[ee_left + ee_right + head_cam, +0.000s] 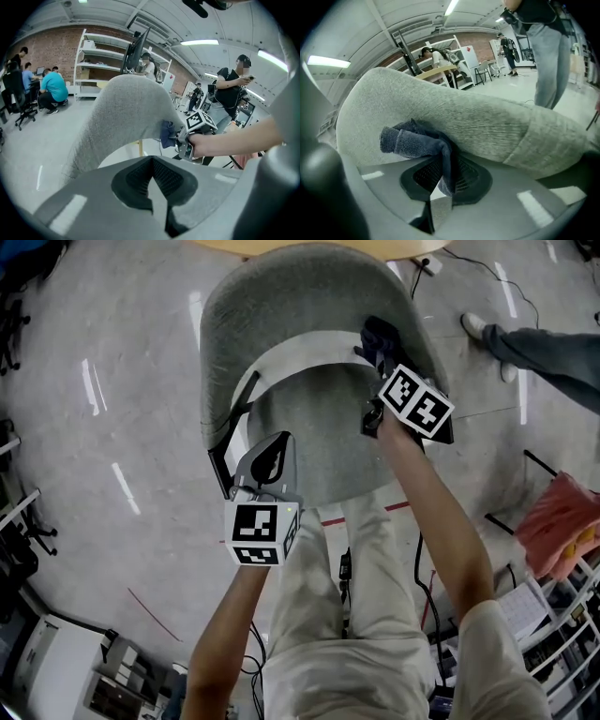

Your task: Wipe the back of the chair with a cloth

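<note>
Dark blue terry cloth (410, 140) sits bunched against the right side of the grey fabric-covered chair back (487, 117), just under its top rim. Only a narrow fold is pinched in the right hand-held gripper (440, 185). The rough upholstery will probably drag on that wad. A firm stroke could tug the fold free, or let bare jaw tips scrape the fabric. The left hand-held gripper (152, 185), pressed together on nothing, hangs by the chair's left side, so nothing steadies the chair and it may shift under pressure.
</note>
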